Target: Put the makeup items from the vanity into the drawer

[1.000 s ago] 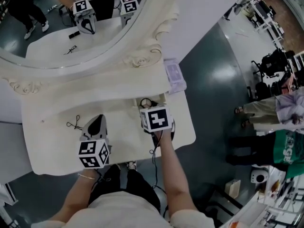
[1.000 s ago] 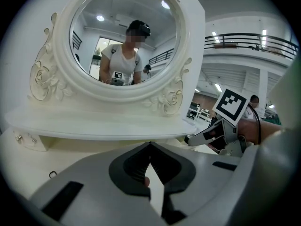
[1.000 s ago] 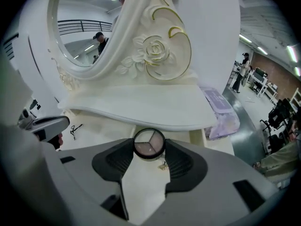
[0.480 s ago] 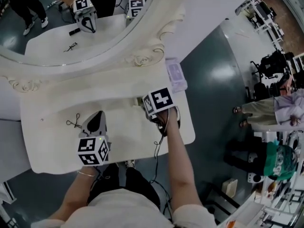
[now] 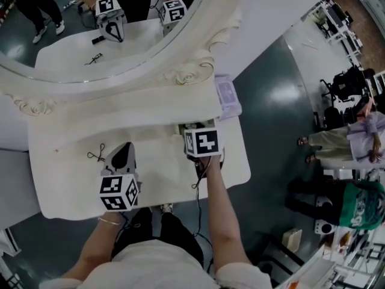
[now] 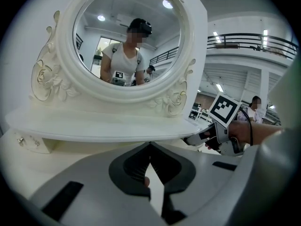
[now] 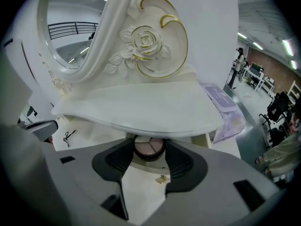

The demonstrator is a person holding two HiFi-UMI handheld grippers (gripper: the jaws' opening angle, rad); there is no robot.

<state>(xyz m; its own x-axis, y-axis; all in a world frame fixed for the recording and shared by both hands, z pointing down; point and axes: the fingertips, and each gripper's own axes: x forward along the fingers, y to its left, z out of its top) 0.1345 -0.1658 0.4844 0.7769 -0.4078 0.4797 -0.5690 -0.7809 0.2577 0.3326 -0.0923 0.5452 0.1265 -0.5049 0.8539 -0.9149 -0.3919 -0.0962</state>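
While the right gripper pinched a round compact between its jaws, it held that compact at the small drawer under the vanity shelf; whether the compact sat inside could not be told. The left gripper hovered over the counter, jaws pressed together on nothing, near an eyelash curler. A purple packet lay at the shelf's right end.

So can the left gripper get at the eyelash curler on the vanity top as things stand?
Probably yes. The eyelash curler lies on the bare vanity top just off the left side of the left gripper, with nothing between them. Its jaws are together, so they would have to open first.
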